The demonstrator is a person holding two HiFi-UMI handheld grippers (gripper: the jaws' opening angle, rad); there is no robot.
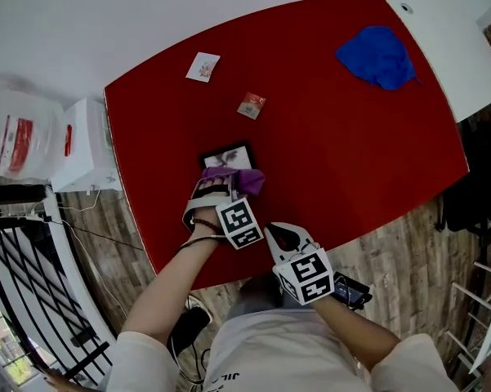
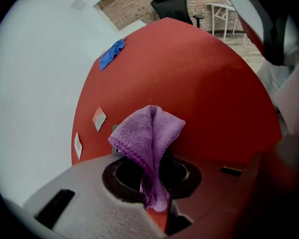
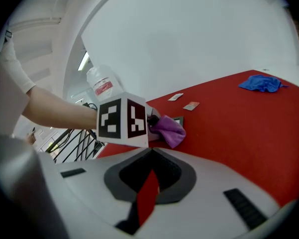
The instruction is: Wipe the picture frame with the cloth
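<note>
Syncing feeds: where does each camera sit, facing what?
Head view: on the person's head, looking steeply down at the red table; left gripper, right gripper and both forearms show.
Left gripper view: on that gripper, along jaws pinching the purple cloth.
Right gripper view: on that gripper, facing the left gripper and its forearm.
All share the blue cloth.

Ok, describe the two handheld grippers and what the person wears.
Both the left gripper and right gripper have pale grey-white bodies with dark recesses around the jaws. Each carries a white cube with black square markers. The person wears a white short-sleeved T-shirt.
</note>
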